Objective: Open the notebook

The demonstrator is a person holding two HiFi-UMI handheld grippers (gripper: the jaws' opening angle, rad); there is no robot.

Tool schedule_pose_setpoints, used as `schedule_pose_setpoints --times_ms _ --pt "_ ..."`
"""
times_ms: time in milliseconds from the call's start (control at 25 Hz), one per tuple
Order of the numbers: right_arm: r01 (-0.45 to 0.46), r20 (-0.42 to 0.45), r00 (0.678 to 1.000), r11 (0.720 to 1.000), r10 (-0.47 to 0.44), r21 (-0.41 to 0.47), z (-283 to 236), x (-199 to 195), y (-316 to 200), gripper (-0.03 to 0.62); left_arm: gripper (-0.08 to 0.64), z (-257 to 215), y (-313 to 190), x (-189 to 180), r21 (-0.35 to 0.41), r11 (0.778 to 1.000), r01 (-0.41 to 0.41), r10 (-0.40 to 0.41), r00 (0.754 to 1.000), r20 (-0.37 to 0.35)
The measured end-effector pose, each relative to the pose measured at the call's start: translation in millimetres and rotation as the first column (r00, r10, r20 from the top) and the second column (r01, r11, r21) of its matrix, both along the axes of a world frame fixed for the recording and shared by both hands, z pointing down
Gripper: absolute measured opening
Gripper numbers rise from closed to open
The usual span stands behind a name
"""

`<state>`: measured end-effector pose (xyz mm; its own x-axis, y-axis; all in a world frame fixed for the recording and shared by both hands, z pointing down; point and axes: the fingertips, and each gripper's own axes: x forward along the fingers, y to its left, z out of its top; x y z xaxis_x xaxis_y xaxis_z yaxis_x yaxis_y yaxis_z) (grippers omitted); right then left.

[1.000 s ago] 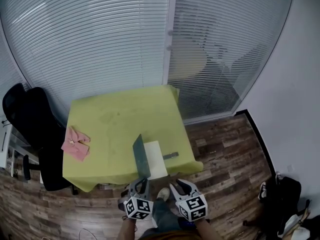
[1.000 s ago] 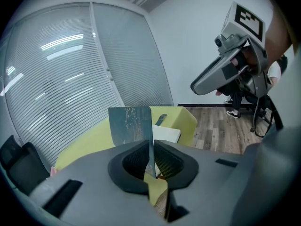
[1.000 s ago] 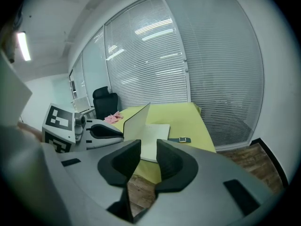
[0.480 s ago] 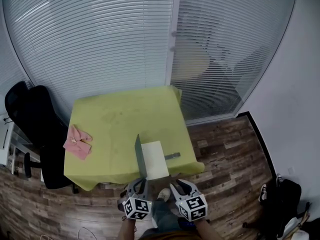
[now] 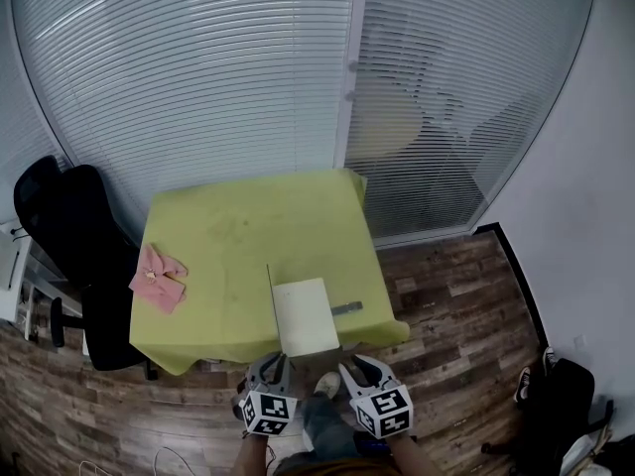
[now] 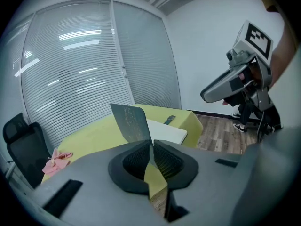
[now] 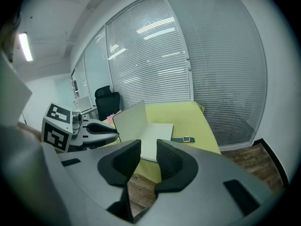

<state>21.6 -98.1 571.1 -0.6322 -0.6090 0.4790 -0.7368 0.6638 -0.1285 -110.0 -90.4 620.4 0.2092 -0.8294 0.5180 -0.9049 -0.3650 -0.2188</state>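
Note:
The notebook lies at the near edge of the yellow-green table point(image 5: 248, 226), its white page point(image 5: 305, 315) showing. Its dark cover point(image 5: 269, 291) stands upright, edge-on in the head view. In the left gripper view the cover point(image 6: 132, 121) rises from between the jaws. My left gripper point(image 5: 272, 367) is shut on the cover's near edge, just off the table's front. My right gripper point(image 5: 359, 370) hovers beside it, off the table edge, open and empty. In the right gripper view the cover point(image 7: 129, 121) leans over the page point(image 7: 157, 135).
A dark watch strap point(image 5: 345, 308) lies just right of the notebook. A pink cloth point(image 5: 159, 277) sits at the table's left edge. A black office chair point(image 5: 69, 236) stands left of the table. Slatted blinds point(image 5: 198, 77) close off the back; wooden floor point(image 5: 446, 296) lies to the right.
The cover has swung left, from leaning over the page with its dark face showing to standing upright and edge-on. The left gripper rolled with it. The right gripper kept still.

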Motion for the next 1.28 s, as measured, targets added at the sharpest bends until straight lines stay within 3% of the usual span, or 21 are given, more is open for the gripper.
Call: schedule_pose_setpoints --times_ms 200,600,880,1280 --pt "-0.018 -0.003 1.0 1.0 0.018 0.0 2 4 -4 0.117 0.048 3 4 -10 -0.004 0.998 0.058 -0.058 0.993 -0.1" --pt "-0.043 0.009 0.999 0.999 0.043 -0.007 -1 6 -20 0.109 0.051 8 14 -43 -0.026 0.983 0.179 -0.179 0.941 -0.288" --pt "-0.057 0.02 0.998 0.998 0.057 0.011 -1 4 -23 0.086 0.054 19 18 -58 -0.066 0.963 0.261 -0.265 0.872 -0.412" --pt "-0.045 -0.006 0.999 0.999 0.045 0.002 10 3 -34 0.021 0.077 45 15 -87 -0.184 0.908 0.376 -0.415 0.751 -0.513"
